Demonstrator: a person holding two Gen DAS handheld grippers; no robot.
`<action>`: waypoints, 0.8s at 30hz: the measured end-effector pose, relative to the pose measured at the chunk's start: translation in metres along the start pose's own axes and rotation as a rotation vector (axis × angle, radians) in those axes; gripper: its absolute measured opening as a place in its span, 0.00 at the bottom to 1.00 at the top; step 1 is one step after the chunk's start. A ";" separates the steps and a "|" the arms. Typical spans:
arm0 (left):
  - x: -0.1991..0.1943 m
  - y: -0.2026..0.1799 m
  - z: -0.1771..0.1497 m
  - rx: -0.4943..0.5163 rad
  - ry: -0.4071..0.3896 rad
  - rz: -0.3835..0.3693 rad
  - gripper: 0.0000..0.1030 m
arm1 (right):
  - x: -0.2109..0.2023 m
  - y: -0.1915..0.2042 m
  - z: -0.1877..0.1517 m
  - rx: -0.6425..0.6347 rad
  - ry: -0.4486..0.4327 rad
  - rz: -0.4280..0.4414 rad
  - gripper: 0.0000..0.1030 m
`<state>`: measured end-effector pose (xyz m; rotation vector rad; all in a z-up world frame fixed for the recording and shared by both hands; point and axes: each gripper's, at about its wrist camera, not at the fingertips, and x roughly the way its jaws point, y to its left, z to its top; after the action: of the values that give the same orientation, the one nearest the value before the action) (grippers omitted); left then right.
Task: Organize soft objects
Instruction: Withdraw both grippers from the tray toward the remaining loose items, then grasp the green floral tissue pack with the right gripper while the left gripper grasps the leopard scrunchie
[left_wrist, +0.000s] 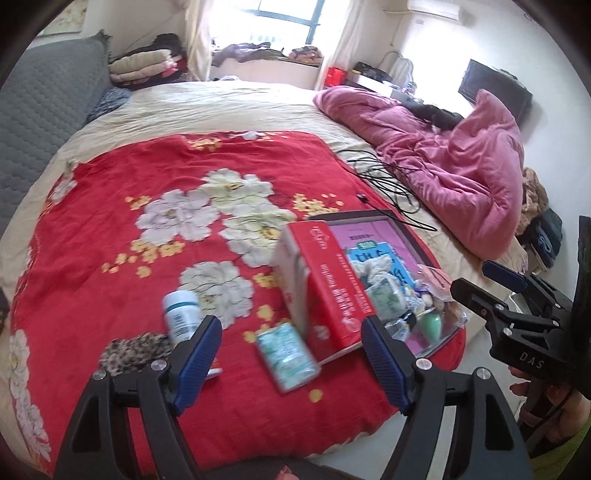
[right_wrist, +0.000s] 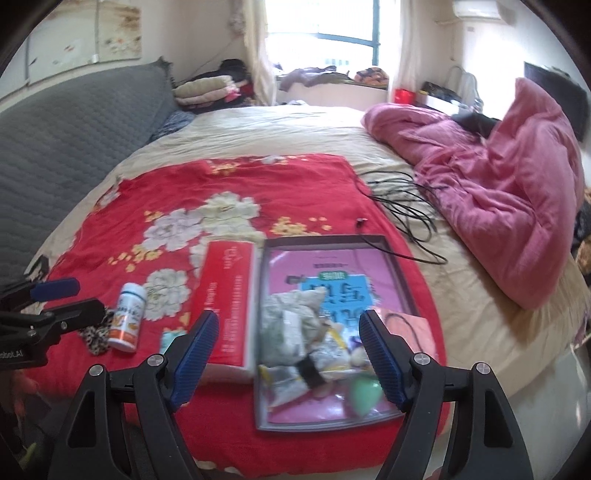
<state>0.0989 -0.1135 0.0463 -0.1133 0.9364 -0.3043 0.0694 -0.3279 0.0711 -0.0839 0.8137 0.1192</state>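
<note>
**Both tongs spread over the red blanket, nothing held**

Left wrist view: the left gripper (left_wrist: 291, 354) has its jaws wide apart and empty. A green tissue pack (left_wrist: 287, 355) lies between the fingertips, the leopard-print scrunchie (left_wrist: 135, 350) just left of the left finger, beside a white pill bottle (left_wrist: 181, 314). The red box (left_wrist: 325, 284) stands ahead.

Right wrist view: the right gripper (right_wrist: 288, 354) is likewise spread and empty. The grey tray (right_wrist: 258, 406) with crumpled soft items (right_wrist: 291, 321) lies between its fingers.

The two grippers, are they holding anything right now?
No. The left gripper and the right gripper are both open and empty, hovering above the red blanket.
</note>
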 end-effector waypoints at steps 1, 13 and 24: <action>-0.003 0.005 -0.002 -0.009 -0.003 0.002 0.75 | 0.000 0.007 0.001 -0.012 0.000 0.005 0.77; -0.022 0.072 -0.033 -0.104 0.000 0.058 0.75 | -0.003 0.071 0.005 -0.113 -0.001 0.048 0.77; -0.029 0.117 -0.063 -0.161 0.024 0.093 0.75 | 0.015 0.131 -0.007 -0.194 0.045 0.111 0.77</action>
<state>0.0564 0.0089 0.0052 -0.2130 0.9867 -0.1440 0.0559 -0.1981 0.0515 -0.2249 0.8499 0.3021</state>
